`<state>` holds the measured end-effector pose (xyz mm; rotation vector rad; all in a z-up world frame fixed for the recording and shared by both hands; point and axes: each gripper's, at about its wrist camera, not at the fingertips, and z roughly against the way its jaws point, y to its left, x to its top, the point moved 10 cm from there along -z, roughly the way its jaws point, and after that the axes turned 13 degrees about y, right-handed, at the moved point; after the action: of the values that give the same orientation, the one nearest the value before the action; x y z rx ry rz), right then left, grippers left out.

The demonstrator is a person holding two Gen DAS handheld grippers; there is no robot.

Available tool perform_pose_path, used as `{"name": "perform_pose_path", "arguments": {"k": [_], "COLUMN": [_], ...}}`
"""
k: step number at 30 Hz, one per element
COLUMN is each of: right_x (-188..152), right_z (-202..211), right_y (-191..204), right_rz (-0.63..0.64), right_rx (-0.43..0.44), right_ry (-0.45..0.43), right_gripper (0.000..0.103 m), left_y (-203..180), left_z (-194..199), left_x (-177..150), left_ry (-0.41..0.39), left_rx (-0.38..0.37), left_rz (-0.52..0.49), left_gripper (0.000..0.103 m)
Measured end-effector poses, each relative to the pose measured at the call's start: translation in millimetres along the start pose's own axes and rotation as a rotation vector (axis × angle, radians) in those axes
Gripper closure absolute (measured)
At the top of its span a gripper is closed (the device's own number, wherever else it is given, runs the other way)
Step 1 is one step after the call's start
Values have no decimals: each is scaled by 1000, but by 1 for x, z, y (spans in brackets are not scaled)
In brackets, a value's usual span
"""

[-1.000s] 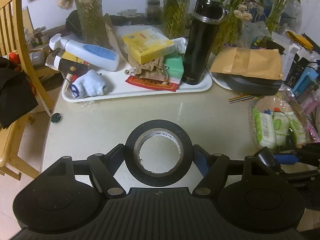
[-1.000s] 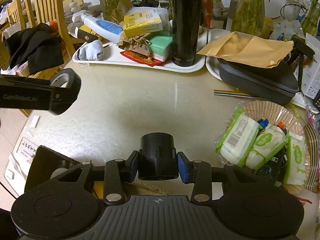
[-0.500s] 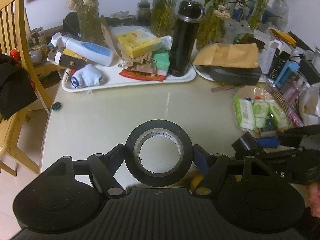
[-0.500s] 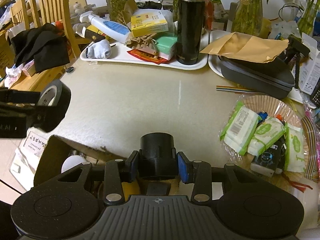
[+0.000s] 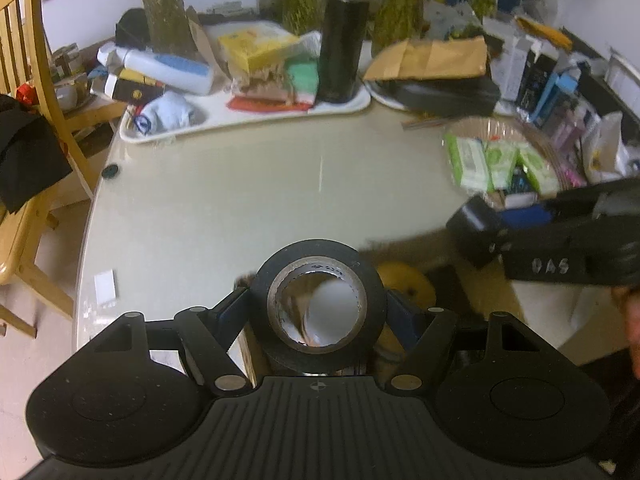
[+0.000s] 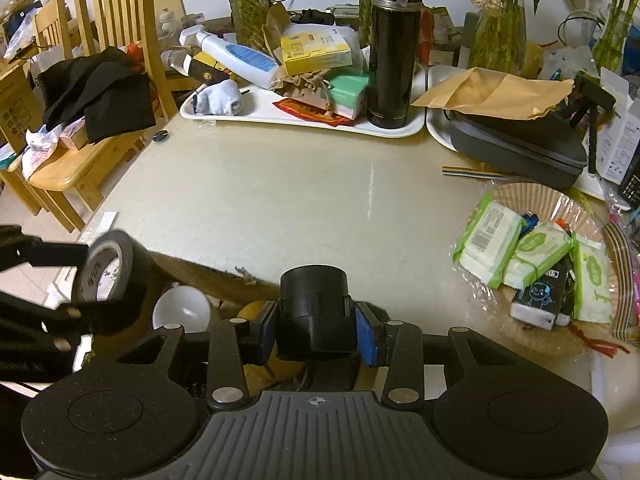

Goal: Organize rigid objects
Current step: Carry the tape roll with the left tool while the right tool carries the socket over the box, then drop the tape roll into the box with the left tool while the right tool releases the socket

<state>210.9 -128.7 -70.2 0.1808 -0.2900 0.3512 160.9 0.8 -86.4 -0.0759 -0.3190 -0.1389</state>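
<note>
I am holding a roll of black tape (image 5: 320, 300) in the left gripper (image 5: 318, 312), its jaws pinching the roll from both sides, with the core facing the camera. In the right gripper (image 6: 316, 322) I am carrying a short black cylinder (image 6: 314, 308), maybe a cap or adapter, with the jaws pressed against its two flanks. Both pieces are hanging over the near edge of the table (image 6: 280, 200), above an open cardboard box (image 6: 208, 276) that sits below the table's rim.

Inside the box I am seeing a white ball (image 6: 182, 308) and a yellow object (image 5: 406, 284), so I am judging that some sorting is already done. Neither of my two pieces is in the box yet; both are suspended above it, so the drop-off is what I am reading as the step in hand.

Farther back, plenty is sitting unsorted: a black thermos (image 6: 394, 46) standing on a white tray (image 6: 280, 114), a yellow carton (image 6: 314, 54), a white bottle with a blue label (image 6: 236, 58), and a dark zip case (image 6: 516, 146) under a brown envelope. To me the job is looking roughly midway, though I cannot tell which of those remaining items are meant for the box.
</note>
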Motion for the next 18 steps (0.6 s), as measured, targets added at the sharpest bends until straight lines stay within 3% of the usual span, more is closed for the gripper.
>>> {"name": "perform_pose_path", "arguments": {"k": [14, 18], "right_x": [-19, -18], "right_z": [1, 1], "right_y": [0, 1], "right_rz": [5, 4], "right_rx": [-5, 0], "right_ry": [7, 7], "right_gripper": [60, 60], "left_y": [-1, -2], "left_z": [-20, -18], "left_x": [-28, -28], "left_ry": [116, 112], "left_rx": [-27, -40], "left_rz": [-17, -23], "left_gripper": [30, 29]}}
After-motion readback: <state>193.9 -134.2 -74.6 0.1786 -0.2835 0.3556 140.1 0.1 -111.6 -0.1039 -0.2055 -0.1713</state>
